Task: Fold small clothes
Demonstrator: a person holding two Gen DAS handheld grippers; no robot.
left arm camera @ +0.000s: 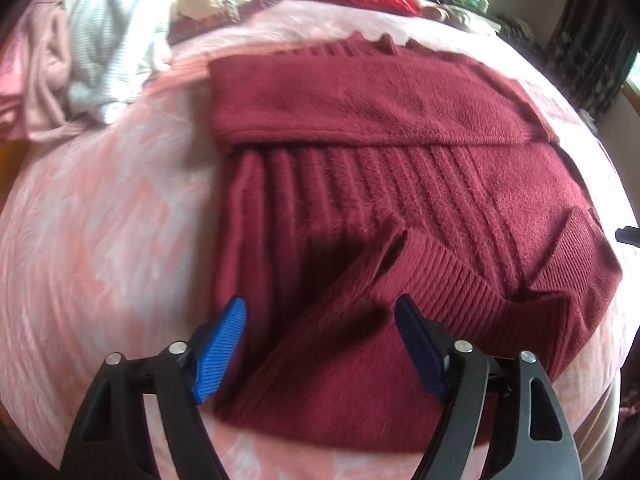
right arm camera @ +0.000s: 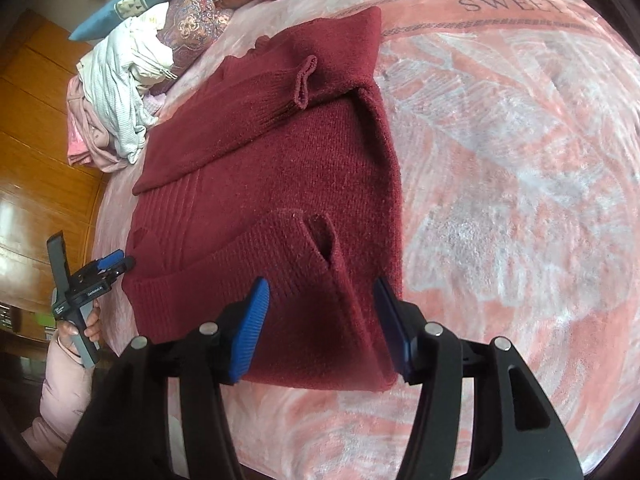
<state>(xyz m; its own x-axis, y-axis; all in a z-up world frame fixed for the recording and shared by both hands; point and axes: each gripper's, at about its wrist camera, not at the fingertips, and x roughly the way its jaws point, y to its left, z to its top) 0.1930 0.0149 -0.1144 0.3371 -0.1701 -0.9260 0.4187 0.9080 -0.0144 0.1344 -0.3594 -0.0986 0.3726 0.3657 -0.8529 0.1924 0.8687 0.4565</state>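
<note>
Right wrist | sweater (right arm camera: 272, 184) under both grippers' parted fingers (right arm camera: 252, 320) | nothing held

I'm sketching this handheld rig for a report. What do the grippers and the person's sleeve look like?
Both the left gripper and right gripper have black angular frames with silver pivot pins and ribbed blue fingers. One has a grey handle; the sleeve is pale pink and padded.

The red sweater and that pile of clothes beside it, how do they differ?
The sweater is one dark red knit; the pile is several pale pieces, striped white over pink. The sweater lies flat with its sleeves folded in; the pile is crumpled and heaped. The sweater sits mid-blanket under both sets of open fingers; the pile sits at the blanket's edge, untouched. Both rest on the same pink blanket.
</note>
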